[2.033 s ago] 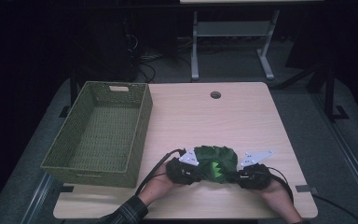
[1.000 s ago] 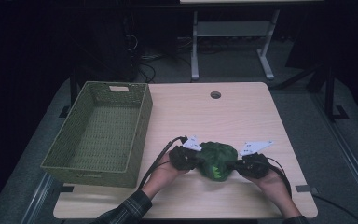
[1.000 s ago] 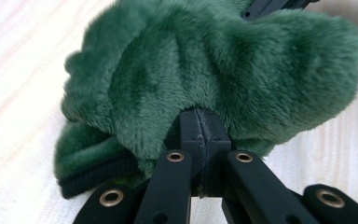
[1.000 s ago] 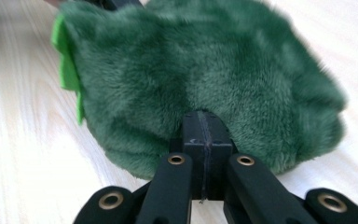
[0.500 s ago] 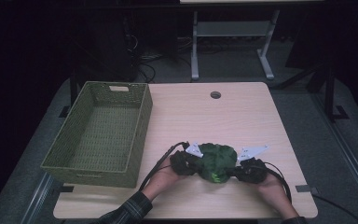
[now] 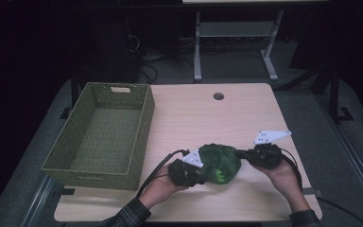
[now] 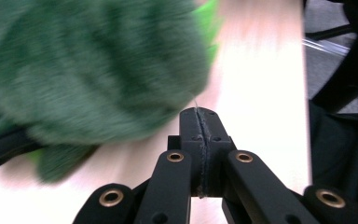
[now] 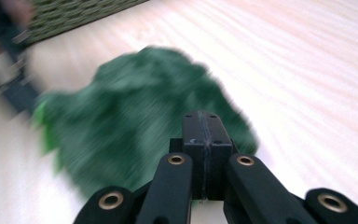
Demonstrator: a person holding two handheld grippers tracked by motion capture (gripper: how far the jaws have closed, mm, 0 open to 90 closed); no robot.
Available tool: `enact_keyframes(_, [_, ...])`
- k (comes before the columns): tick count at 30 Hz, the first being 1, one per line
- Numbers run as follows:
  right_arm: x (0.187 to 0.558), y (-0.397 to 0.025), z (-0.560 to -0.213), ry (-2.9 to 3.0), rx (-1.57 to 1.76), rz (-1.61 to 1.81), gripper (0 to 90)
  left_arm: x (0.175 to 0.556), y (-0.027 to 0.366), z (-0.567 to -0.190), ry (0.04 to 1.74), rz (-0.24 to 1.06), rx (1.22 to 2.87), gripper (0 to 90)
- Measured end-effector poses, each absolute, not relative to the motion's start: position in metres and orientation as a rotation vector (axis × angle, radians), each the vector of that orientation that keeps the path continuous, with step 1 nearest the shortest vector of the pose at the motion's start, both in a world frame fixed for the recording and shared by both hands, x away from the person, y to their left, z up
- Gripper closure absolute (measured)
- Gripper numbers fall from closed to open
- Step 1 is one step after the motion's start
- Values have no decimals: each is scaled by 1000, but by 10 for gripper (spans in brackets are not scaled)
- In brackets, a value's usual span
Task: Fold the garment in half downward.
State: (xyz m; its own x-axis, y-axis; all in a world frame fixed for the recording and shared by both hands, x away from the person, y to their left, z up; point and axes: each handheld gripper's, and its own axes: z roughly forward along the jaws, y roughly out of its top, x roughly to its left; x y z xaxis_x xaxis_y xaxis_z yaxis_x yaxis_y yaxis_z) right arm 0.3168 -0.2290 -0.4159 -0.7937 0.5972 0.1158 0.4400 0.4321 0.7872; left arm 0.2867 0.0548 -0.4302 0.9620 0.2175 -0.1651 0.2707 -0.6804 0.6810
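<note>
Left claw: jaws seen pressed flat together, a thin thread-like strand caught at the tip; whether cloth is pinched cannot be told. Right claw: jaws likewise closed flush, set against the edge of the crumpled dark green cloth bundle with lighter green patches. In the high view, the left claw and right claw are placed on either side of the bundle, low centre of frame, on the pale wooden bench. An olive woven rectangular basket is seen at left, well apart from the bundle.
</note>
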Motion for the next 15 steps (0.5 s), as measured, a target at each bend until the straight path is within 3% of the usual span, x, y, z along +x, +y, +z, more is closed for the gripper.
enact_keyframes(10, [389,-198,-429,2556,993,1248,900,284,30,-443,321,-165,2335,895])
enact_keyframes(15, [404,-185,-444,2640,987,1188,900,292,23,-451,332,-164,2334,896])
